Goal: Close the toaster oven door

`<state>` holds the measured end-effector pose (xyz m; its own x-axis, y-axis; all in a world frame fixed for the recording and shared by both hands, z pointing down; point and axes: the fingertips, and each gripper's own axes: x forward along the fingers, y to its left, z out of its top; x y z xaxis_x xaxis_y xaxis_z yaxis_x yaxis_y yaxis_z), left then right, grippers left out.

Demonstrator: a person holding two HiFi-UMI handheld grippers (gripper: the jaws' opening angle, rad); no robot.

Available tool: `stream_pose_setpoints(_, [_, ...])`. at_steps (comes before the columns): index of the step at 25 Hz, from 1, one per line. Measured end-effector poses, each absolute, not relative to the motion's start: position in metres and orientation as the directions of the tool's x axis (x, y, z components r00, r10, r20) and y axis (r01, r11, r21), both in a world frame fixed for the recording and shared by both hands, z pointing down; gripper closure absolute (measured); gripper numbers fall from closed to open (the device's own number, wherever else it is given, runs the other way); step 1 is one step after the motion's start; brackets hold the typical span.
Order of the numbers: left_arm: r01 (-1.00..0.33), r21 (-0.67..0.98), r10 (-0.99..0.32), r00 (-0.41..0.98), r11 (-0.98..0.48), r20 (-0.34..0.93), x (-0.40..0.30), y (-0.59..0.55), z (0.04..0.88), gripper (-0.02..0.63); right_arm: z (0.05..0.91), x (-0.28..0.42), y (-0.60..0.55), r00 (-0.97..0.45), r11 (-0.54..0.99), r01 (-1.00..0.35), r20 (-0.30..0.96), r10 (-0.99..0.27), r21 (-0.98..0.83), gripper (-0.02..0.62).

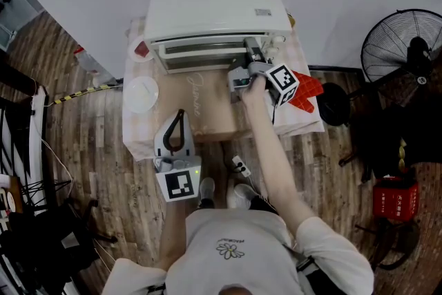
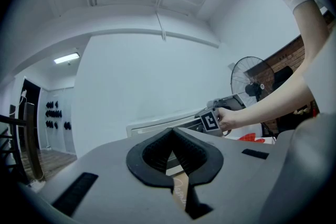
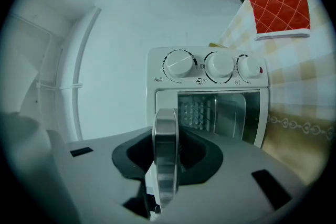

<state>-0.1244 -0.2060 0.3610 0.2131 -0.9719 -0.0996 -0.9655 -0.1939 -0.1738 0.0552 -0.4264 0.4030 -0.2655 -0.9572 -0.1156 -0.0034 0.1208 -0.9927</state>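
Note:
A white toaster oven (image 1: 214,10) stands at the back of the small table (image 1: 221,122). Its door is open, and the right gripper view looks into the cavity (image 3: 218,115) below three knobs. My right gripper (image 1: 250,52) reaches to the oven front and is shut on the door's metal handle (image 3: 165,155), which stands between its black pads. My left gripper (image 1: 180,114) hangs over the table's front edge, well apart from the oven. Its jaws meet at the tips (image 2: 171,132) with nothing between them. The left gripper view also shows the right gripper (image 2: 215,119) at the oven.
A red oven mitt (image 1: 307,90) lies right of the oven. A white plate (image 1: 141,93) and a small cup (image 1: 141,50) sit on the table's left side. A black fan (image 1: 404,45) and a red box (image 1: 395,198) stand on the floor to the right.

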Motion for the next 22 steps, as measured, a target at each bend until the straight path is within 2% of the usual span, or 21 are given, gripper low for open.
stream_pose_setpoints(11, [-0.965, -0.178, -0.972, 0.211, -0.19, -0.103, -0.1268, -0.2115, 0.3608, 0.589, 0.4007, 0.0559, -0.4333, -0.261, 0.165, -0.005, -0.158, -0.952, -0.986, 0.518])
stream_pose_setpoints(16, [-0.966, -0.175, -0.973, 0.21, -0.192, -0.095, -0.1267, -0.2119, 0.3628, 0.589, 0.3987, 0.0512, -0.4306, -0.325, 0.275, -0.068, -0.24, -0.915, -0.959, 0.421])
stream_pose_setpoints(22, [-0.967, -0.173, -0.975, 0.203, -0.185, -0.092, -0.1267, -0.2156, 0.3637, 0.589, 0.3995, 0.051, -0.432, -0.332, 0.274, -0.068, -0.238, -0.913, -0.959, 0.417])
